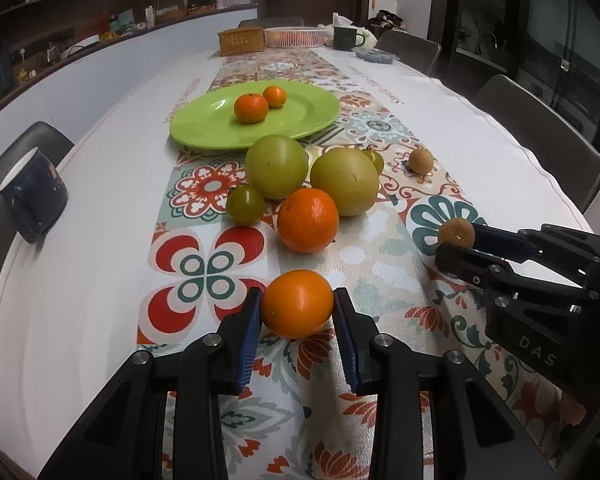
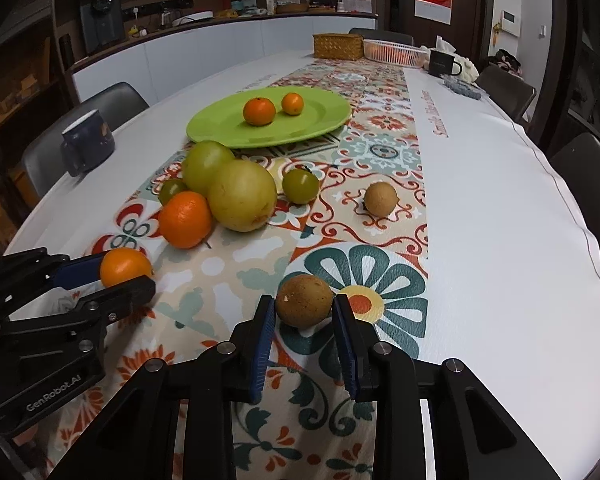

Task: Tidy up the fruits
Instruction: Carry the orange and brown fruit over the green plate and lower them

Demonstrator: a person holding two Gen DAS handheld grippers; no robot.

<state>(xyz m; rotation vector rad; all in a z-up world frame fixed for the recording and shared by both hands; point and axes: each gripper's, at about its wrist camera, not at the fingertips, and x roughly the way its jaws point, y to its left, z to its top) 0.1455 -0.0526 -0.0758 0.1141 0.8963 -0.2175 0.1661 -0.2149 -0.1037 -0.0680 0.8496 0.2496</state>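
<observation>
My left gripper (image 1: 297, 304) is shut on an orange (image 1: 297, 304) just above the patterned cloth; the orange also shows in the right wrist view (image 2: 125, 267). My right gripper (image 2: 305, 307) is shut on a small brown fruit (image 2: 304, 301), also visible in the left wrist view (image 1: 455, 232). A green plate (image 1: 204, 128) farther along holds two small oranges (image 1: 251, 108). Between the plate and the grippers lie two large green fruits (image 1: 277, 166), another orange (image 1: 308, 220), two small green tomatoes (image 1: 245, 205) and a second brown fruit (image 2: 381, 199).
A dark blue mug (image 1: 32, 196) stands at the table's left edge. At the far end are a woven basket (image 1: 241, 41), a white basket (image 1: 295, 37) and a dark mug (image 1: 346, 38). Chairs (image 1: 540, 136) line both sides.
</observation>
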